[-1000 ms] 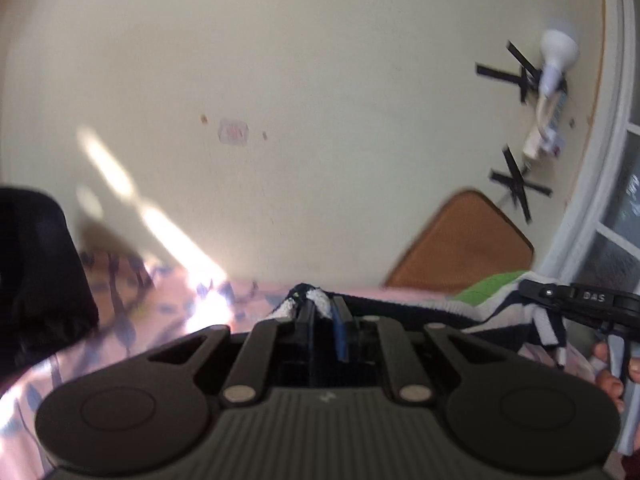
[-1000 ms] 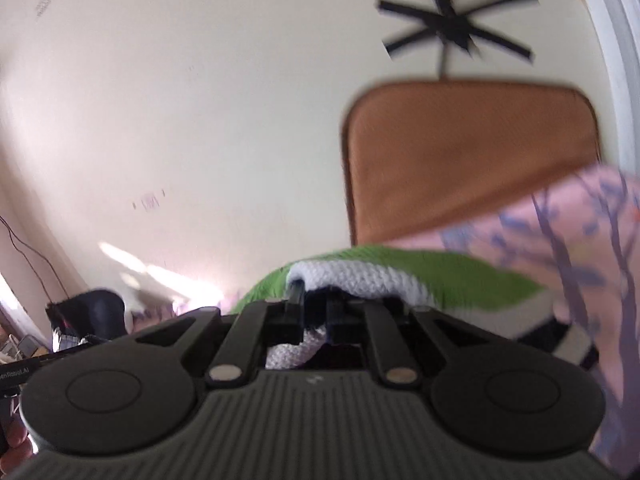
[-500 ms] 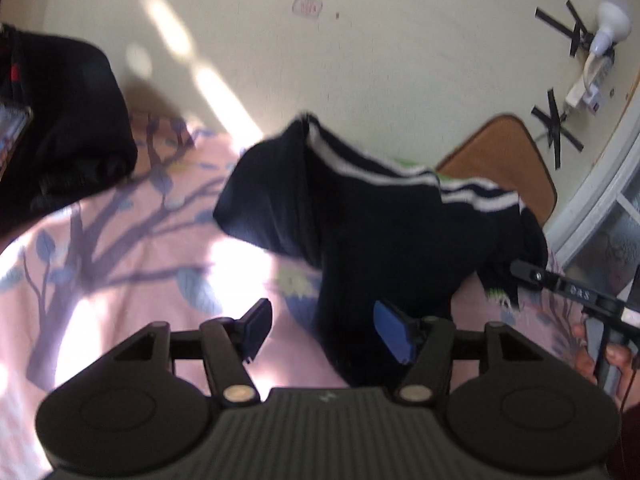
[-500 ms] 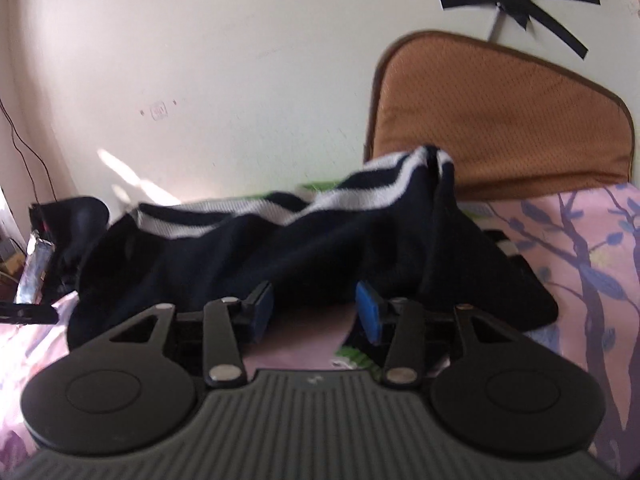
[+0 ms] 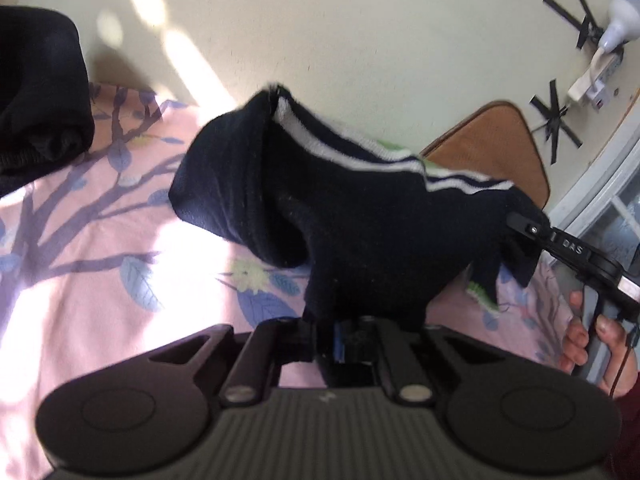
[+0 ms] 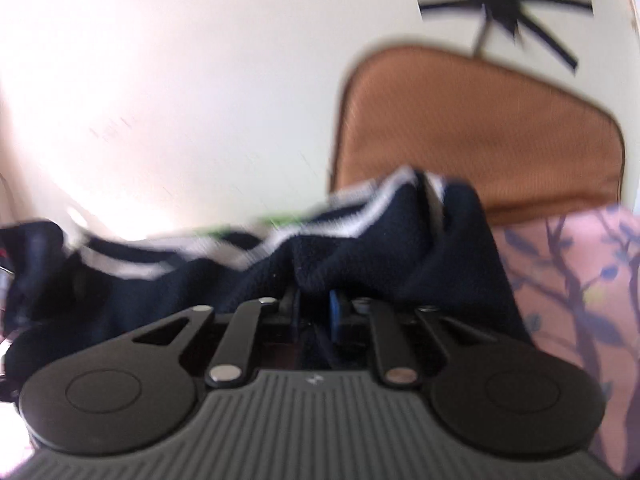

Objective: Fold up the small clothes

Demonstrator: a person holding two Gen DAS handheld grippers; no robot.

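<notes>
A dark navy garment (image 5: 360,232) with white stripes along its far edge lies bunched on the pink patterned sheet (image 5: 100,280). My left gripper (image 5: 340,340) is shut on its near edge, with the cloth rising straight out of the jaws. In the right wrist view the same garment (image 6: 360,260) drapes over my right gripper (image 6: 316,316), whose jaws are closing with dark fabric pinched between the pads. The right gripper's body (image 5: 568,248) also shows at the garment's right end, held by a hand (image 5: 592,352). A green piece (image 5: 396,148) peeks out behind the stripes.
A brown cushion (image 5: 492,140) leans against the cream wall behind the garment. A black bundle (image 5: 36,92) sits at the far left of the sheet. A window frame (image 5: 600,176) runs down the right. Open sheet lies to the left of the garment.
Both grippers let go of the striped edge, opened and sank toward the sheet. They have now shut on the garment's near dark edge.
</notes>
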